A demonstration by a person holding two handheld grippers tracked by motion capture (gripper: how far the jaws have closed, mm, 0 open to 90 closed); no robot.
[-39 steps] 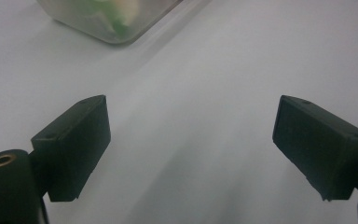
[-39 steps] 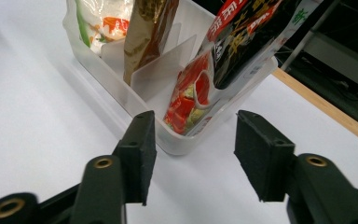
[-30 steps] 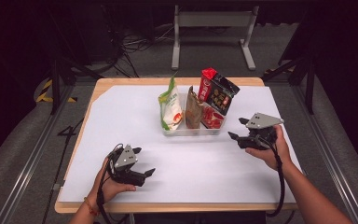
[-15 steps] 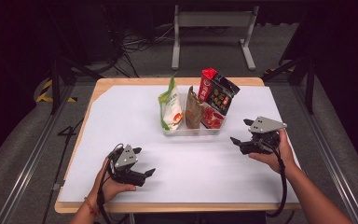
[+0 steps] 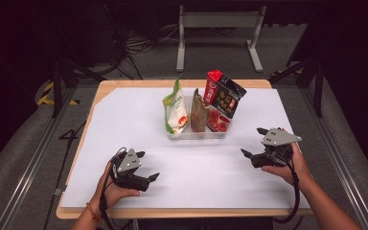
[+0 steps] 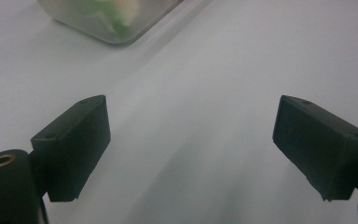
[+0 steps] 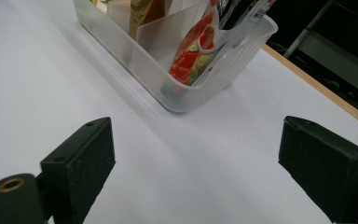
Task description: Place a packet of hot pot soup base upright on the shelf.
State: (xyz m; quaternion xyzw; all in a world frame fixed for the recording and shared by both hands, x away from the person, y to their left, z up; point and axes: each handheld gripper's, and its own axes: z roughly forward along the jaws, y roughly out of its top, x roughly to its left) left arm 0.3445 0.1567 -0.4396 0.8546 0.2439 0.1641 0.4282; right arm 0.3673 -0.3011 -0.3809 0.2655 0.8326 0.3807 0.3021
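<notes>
Resting low on the white worktop in the high view, both tongs sit clear of the clear bin, w/ snack bags upright inside: green bag at its left end, brown bag mid, red-black bag at right. Left tongs open, empty, well apart from bin. Right tongs have just been opening, nothing btwn them.

Left gripper view: jaws wide, bare sheet btwn; bin corner far off.

Right gripper view: jaws wide, bin corner w/ red bag near ahead.

Looks like the packing step is finished w/ right tongs pulling away. Next prob. calls for parking both, or a fresh bag.
</notes>
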